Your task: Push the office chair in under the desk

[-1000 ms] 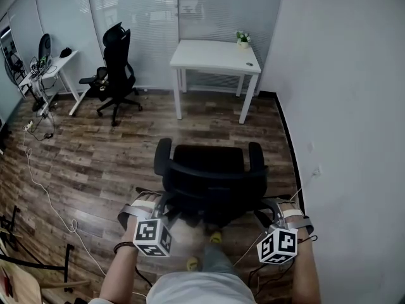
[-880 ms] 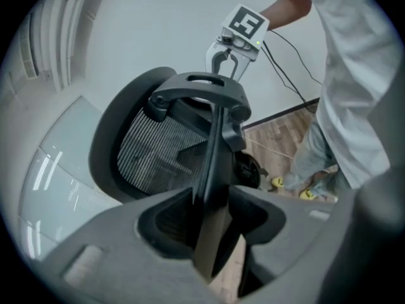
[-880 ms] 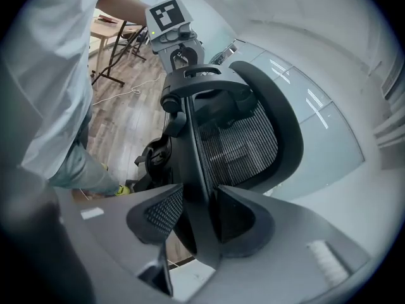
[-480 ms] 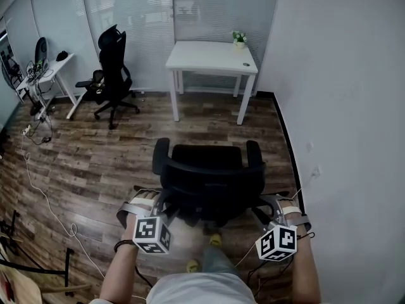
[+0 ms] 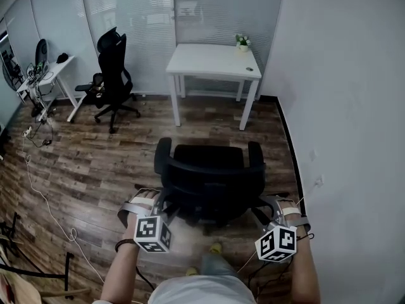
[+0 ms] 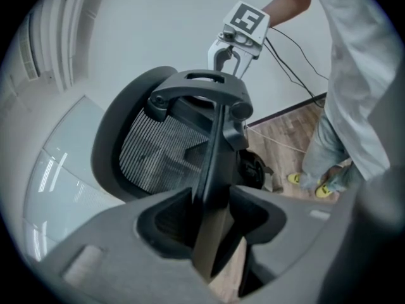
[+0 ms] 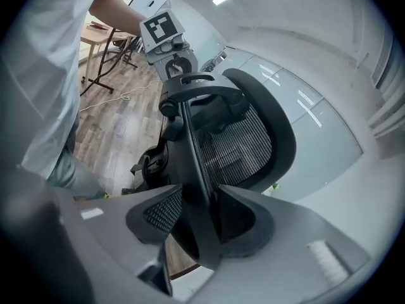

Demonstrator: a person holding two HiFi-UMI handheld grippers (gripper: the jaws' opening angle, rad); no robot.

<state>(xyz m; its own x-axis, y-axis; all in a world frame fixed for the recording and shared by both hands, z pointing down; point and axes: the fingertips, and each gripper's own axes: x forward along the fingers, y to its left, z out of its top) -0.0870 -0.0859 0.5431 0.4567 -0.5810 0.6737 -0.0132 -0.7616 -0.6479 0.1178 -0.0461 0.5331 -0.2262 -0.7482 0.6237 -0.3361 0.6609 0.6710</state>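
- office chair (image 5: 209,159): black, with a mesh backrest (image 5: 213,187). It stands on the wood floor (image 5: 95,163), well short of the white desk (image 5: 215,60), with its seat facing the desk and bare boards between them.
- left gripper (image 6: 212,200): we hold it at the backrest's left edge. Its fingers are clamped on the frame rim, one pad pressing on each side.
- right gripper (image 7: 196,211): we hold it at the backrest's right edge, with its fingers likewise closed on the rim.
- white desk: stands against the far blinds, beside the right wall. A small potted plant (image 5: 242,40) sits at its back right corner.
- second black chair (image 5: 114,75): far left, just beside another white table (image 5: 54,68).
- yellow shoes (image 5: 216,249): behind the office chair's base.
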